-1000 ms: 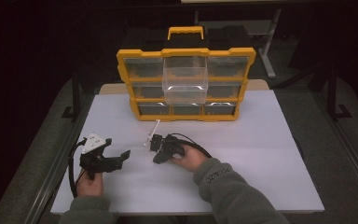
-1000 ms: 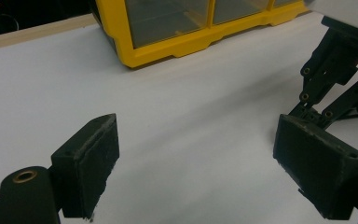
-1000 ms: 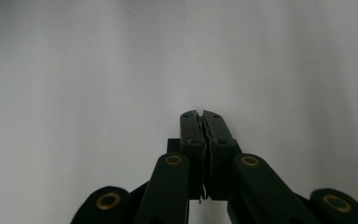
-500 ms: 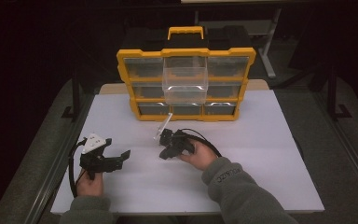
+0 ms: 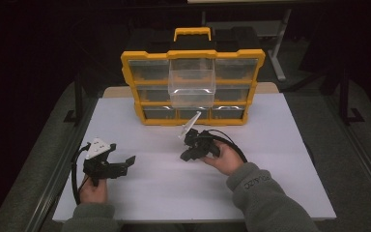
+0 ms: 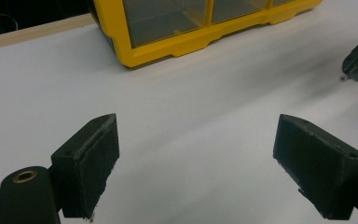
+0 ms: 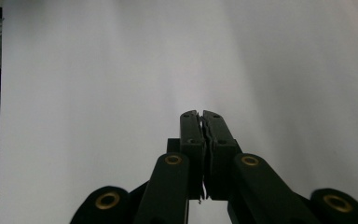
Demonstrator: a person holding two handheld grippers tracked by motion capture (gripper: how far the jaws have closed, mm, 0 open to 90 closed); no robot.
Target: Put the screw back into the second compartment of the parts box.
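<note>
A yellow organizer box (image 5: 140, 92) with clear drawers stands upright at the back of the white table (image 5: 280, 159). One clear drawer (image 5: 192, 82) sticks out of its upper middle. My right gripper (image 5: 185, 155) is in front of the box, a little off the table, with its jaws shut; in the right gripper view (image 7: 201, 116) the pads meet and nothing shows between them. At the near left, my left gripper (image 5: 121, 155) is open and holds nothing. In the left gripper view (image 6: 196, 140) it faces the box's lower corner (image 6: 168, 44).
A black cable (image 5: 232, 142) loops from the right gripper over the hand. A metal rail (image 5: 60, 169) runs along the table's left edge. Dark floor and stand legs (image 5: 280, 53) lie behind the box. White tabletop lies between the two grippers.
The right gripper has moved right and toward the organizer box, rising slightly, with its jaws still shut. The left gripper has stayed in place.
</note>
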